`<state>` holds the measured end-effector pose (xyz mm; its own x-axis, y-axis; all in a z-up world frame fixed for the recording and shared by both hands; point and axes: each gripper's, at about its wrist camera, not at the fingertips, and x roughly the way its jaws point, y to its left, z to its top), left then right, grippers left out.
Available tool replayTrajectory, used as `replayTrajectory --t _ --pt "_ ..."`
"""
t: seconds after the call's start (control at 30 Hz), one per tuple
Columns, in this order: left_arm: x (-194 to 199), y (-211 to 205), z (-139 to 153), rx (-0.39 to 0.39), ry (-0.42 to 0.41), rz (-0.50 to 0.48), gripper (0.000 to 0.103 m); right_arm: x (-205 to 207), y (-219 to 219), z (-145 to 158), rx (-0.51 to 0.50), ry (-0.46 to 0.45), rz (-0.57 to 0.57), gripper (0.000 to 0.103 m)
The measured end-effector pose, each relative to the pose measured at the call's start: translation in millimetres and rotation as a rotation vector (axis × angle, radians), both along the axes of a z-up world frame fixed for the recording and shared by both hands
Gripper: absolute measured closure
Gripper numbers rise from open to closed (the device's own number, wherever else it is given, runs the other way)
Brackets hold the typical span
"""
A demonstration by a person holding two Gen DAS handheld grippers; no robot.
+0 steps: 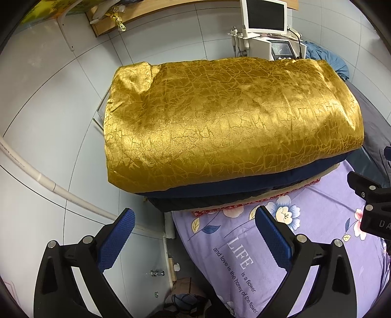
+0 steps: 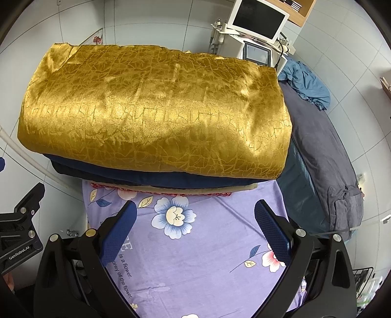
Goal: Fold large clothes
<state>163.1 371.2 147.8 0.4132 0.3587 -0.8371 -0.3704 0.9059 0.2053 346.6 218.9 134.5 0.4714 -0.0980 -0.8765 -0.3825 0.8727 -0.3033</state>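
Note:
A shiny gold cloth [image 1: 229, 122] [image 2: 156, 110] lies folded into a thick rectangle on top of a stack of folded dark blue fabric [image 1: 220, 183] [image 2: 151, 177]. The stack rests on a purple flowered sheet [image 1: 305, 232] [image 2: 207, 256]. My left gripper [image 1: 194, 215] hovers open in front of the stack's near left corner, holding nothing. My right gripper [image 2: 195, 210] is also open over the purple sheet, just short of the stack's front edge. Each gripper shows at the edge of the other's view.
A white monitor and equipment cart [image 1: 266, 22] [image 2: 256, 22] stand behind the stack. Grey and blue bedding [image 2: 317, 137] lies to the right. White tiled floor [image 1: 48, 97] and a white pipe [image 1: 48, 183] are on the left, below the bed edge.

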Motion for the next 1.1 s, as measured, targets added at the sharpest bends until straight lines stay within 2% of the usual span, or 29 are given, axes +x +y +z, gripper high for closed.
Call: replayTrajectory --t 0.47,0.6,0.7,0.77,1.1 --pt "-1.0 0.9 1.0 0.008 -0.004 -0.003 0.006 -0.1 0.5 -0.3 0.002 -0.002 -0.002 0.008" --pt "-3.3 -2.1 5.4 0.031 -0.049 -0.016 0.006 0.9 0.0 1.0 0.010 -0.005 -0.009 0.008" --pt "-4.2 -0.7 7.0 -0.003 -0.073 -0.018 0.006 1.8 -0.3 0.7 0.009 -0.007 -0.010 0.008" --pt "-4.2 -2.5 8.3 0.017 -0.084 -0.021 0.006 1.8 -0.7 1.1 0.013 -0.009 -0.013 0.008" --pt "1.1 -1.3 3.6 -0.016 -0.049 -0.021 0.007 5.0 -5.2 3.6 0.025 -0.022 -0.028 0.008"
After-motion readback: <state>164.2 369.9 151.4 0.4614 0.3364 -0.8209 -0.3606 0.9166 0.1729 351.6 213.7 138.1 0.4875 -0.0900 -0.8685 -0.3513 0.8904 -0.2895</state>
